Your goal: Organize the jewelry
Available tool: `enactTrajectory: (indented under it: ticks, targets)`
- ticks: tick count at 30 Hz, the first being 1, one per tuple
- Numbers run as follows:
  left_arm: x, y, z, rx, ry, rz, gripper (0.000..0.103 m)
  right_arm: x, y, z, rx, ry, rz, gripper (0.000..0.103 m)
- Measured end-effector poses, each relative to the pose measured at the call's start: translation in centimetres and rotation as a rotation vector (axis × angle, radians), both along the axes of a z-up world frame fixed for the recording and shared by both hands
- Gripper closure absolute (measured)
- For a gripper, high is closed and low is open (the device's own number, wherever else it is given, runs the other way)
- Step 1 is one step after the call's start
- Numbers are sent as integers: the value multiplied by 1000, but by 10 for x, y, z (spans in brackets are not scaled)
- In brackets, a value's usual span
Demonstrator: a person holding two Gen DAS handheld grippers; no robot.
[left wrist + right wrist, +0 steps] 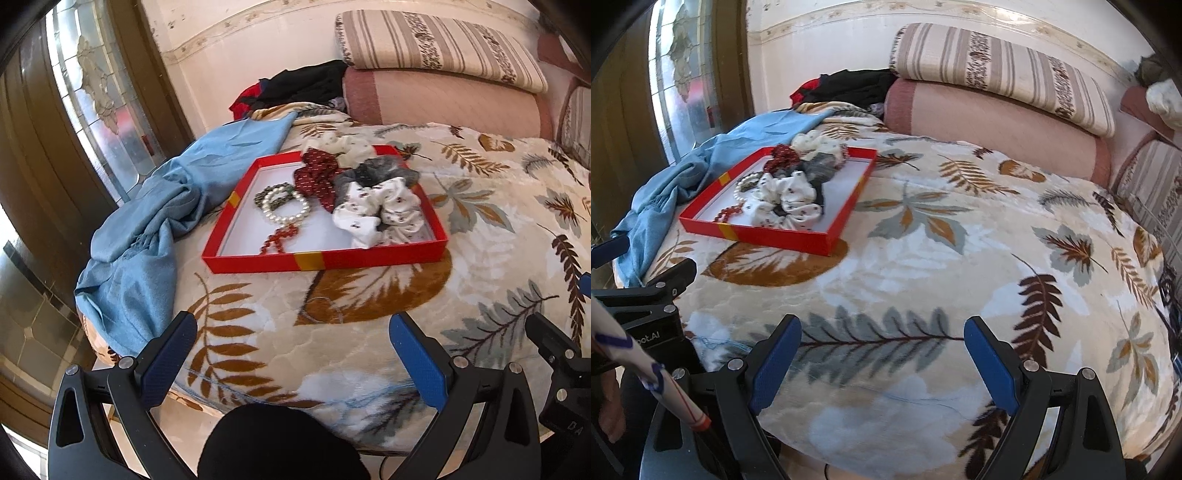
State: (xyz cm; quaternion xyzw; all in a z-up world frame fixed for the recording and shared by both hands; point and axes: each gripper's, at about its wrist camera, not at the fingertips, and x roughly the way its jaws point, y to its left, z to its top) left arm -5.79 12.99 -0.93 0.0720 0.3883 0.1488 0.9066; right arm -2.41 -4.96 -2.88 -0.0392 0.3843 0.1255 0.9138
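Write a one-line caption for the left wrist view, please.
Open left gripper hovers over a leaf-print blanket, facing a red tray of bracelets and scrunchies.

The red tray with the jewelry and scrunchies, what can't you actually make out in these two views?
- Red tray, far edge: both views, hidden behind the scrunchies.
- Grey scrunchie: left wrist view, partly under the white patterned scrunchie.
- Dark beaded bracelet: left wrist view, overlapped by the pearl bracelet; clasps too small.
- Red bead string: right wrist view, too small and blurred for detail.
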Motion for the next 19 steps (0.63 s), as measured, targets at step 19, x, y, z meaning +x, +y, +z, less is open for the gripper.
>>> enactTrajectory:
  ticks: [19]
  targets:
    - [60,-108,-3,-32,113,-202,0,16,-130,-19,132,55,-300,10]
